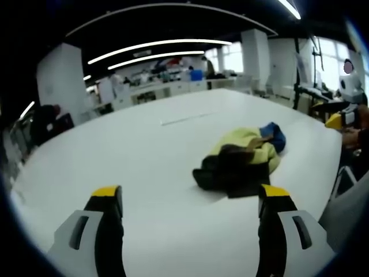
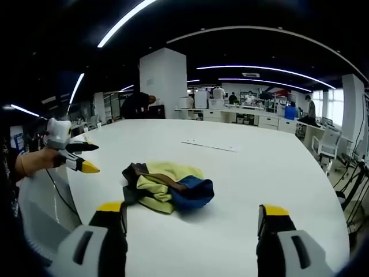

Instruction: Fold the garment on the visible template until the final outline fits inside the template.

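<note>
A crumpled garment (image 1: pixel 242 161), yellow with black and blue parts, lies in a heap on the white table (image 1: pixel 132 156). My left gripper (image 1: pixel 190 196) is open, and the heap sits just past its right jaw. In the right gripper view the garment (image 2: pixel 167 187) lies ahead of my open right gripper (image 2: pixel 190 209), nearer its left jaw. Neither holds anything. A hand brings the left gripper (image 2: pixel 92 157) in from the left edge of that view, its jaws apart and short of the heap. The right gripper (image 1: pixel 340 118) shows at the table's right edge.
A thin pale strip (image 1: pixel 184 119) (image 2: pixel 210 145) lies on the table beyond the garment. Wide bare tabletop (image 2: pixel 271 173) surrounds the heap. Office chairs (image 2: pixel 328 144) stand by the table's edge. Desks, pillars and people are far behind.
</note>
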